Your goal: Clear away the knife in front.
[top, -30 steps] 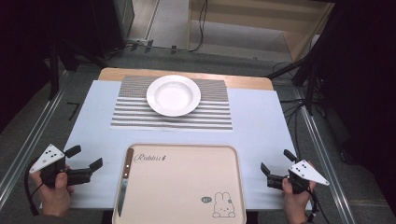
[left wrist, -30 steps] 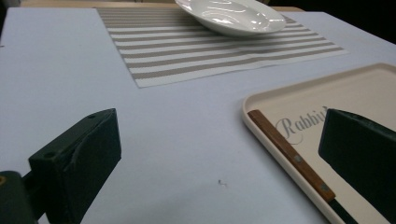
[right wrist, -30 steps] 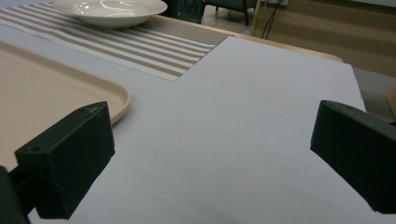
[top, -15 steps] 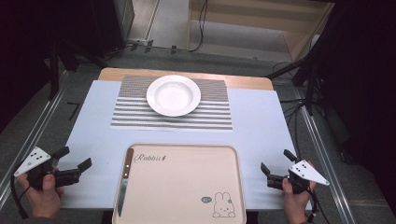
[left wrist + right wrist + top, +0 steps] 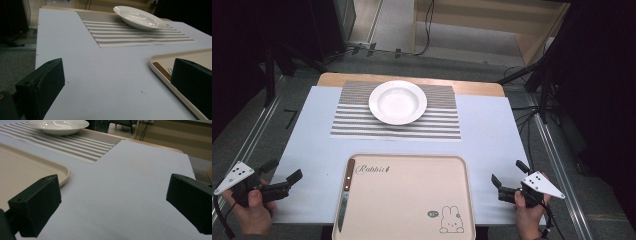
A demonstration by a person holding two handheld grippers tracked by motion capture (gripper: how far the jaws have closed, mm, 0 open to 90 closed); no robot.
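The tray (image 5: 412, 195) lies on our worktop (image 5: 492, 135), at the near edge, between our two tools. Behind it a white plate (image 5: 398, 102) sits on a striped mat (image 5: 352, 120). A knife (image 5: 345, 192) lies in the tray's left side. Our left tool (image 5: 282, 180) and right tool (image 5: 507, 182) are both wide, holding nothing.

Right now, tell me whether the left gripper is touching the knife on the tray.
Apart. In the high view the left gripper, jaws open, sits over the blue table cover, with bare cover between it and the knife lying along the tray's left edge.
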